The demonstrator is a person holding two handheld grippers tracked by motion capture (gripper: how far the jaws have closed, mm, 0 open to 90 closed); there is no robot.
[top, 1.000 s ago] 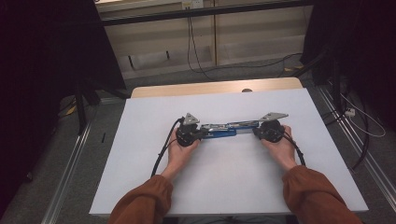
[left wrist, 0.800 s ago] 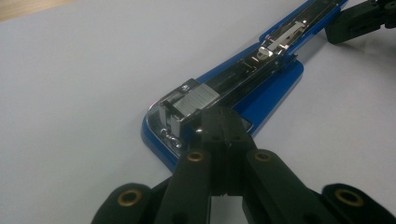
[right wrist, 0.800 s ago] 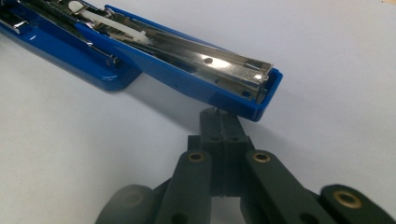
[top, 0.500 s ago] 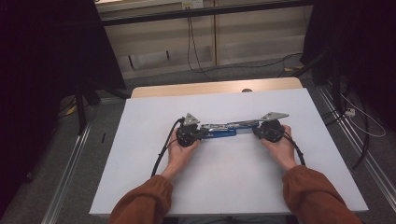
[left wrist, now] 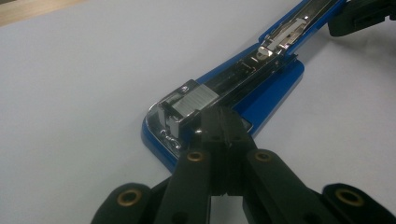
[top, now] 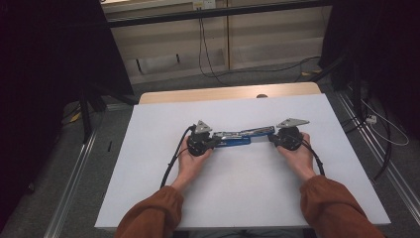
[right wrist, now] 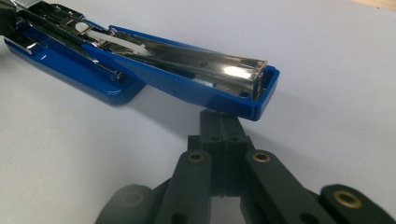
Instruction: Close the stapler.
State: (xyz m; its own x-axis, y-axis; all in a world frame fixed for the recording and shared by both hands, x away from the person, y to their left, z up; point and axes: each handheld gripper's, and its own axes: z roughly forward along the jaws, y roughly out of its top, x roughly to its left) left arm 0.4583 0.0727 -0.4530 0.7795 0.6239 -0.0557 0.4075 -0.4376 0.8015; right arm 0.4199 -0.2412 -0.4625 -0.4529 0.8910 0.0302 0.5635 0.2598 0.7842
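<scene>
While both hands rest on the white table (top: 148, 163), a blue stapler (top: 236, 137) lies opened out flat between them, roughly in the middle of the tabletop and a little nearer its far edge than the near one. Its blue base with the metal staple channel stretches toward the left gripper (top: 214, 141), and its blue top arm reaches toward the right gripper (top: 273, 139).

Seen from the left gripper view, the left gripper (left wrist: 223, 125) has its two black jaws pressed together with nothing between them, their tips lying over the front end of the stapler (left wrist: 233, 88), right at the shiny metal plate of the base. Some raised marks show on that metal plate, too small to read.

From the right gripper view, the right gripper (right wrist: 223, 125) is likewise clenched on nothing, its closed tips sitting just under the open end of the stapler's (right wrist: 187, 70) blue top arm, where the bright metal channel ends. Whether the tips touch the arm cannot be told.

No brand name or label can be read on the stapler or on either tool. Orange sleeves (top: 153, 218) cover the person's forearms at the table's near edge.
</scene>
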